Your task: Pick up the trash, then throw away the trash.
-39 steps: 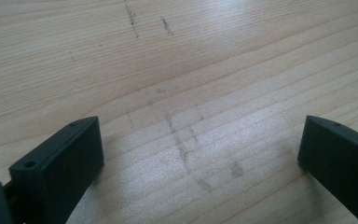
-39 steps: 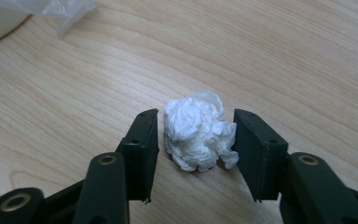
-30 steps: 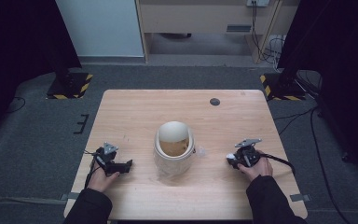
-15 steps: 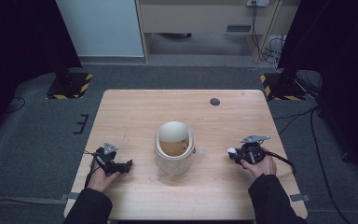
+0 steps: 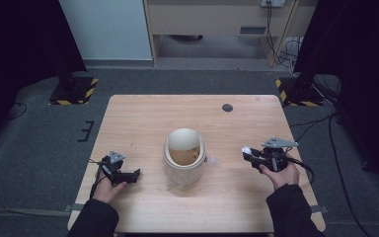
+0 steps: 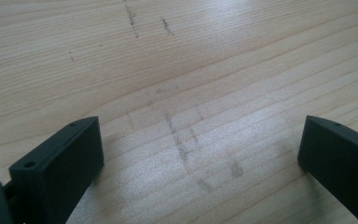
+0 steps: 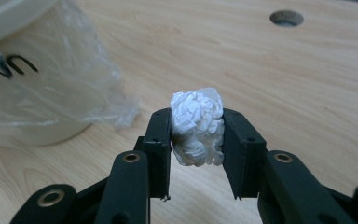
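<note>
My right gripper (image 7: 196,133) pinched a crumpled paper wad (image 7: 197,126), the lined bin (image 5: 184,158) lying toward my left; left gripper (image 6: 200,158) sat spread, empty.

Bin (image 5: 184,158) mid-table (image 5: 138,118), perhaps bag-lined, between both tongs.

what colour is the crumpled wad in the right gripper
White; the crumpled wad shows best in the right gripper view.

Background only: worktop and floor.
Wood worktop (image 5: 143,123) with round hole (image 5: 227,107) near far edge; grey carpet (image 5: 39,143), two striped stand bases (image 5: 73,91), cables (image 5: 288,49) behind.
</note>
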The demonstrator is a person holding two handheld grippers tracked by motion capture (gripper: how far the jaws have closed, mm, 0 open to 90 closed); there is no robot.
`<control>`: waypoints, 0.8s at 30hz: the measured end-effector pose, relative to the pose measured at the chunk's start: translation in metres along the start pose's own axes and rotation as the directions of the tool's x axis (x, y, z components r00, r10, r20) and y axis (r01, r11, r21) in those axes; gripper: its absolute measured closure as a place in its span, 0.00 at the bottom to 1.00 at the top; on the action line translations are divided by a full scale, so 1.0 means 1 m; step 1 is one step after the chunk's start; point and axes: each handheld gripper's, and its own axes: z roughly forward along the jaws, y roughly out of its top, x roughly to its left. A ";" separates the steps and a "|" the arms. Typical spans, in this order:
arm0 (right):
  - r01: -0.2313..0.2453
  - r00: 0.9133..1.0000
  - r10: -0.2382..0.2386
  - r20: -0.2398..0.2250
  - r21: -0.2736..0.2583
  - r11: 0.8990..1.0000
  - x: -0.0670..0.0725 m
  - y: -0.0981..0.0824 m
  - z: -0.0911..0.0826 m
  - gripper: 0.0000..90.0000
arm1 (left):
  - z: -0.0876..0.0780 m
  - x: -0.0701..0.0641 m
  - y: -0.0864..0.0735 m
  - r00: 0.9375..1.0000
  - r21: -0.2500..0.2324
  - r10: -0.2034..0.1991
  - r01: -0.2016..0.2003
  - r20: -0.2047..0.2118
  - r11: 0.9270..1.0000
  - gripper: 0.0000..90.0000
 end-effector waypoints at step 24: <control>0.035 0.995 -0.053 -0.086 -0.202 0.979 0.025 0.036 -0.034 0.73 | 0.000 0.000 0.000 1.000 0.000 0.001 -0.001 0.001 1.000 0.00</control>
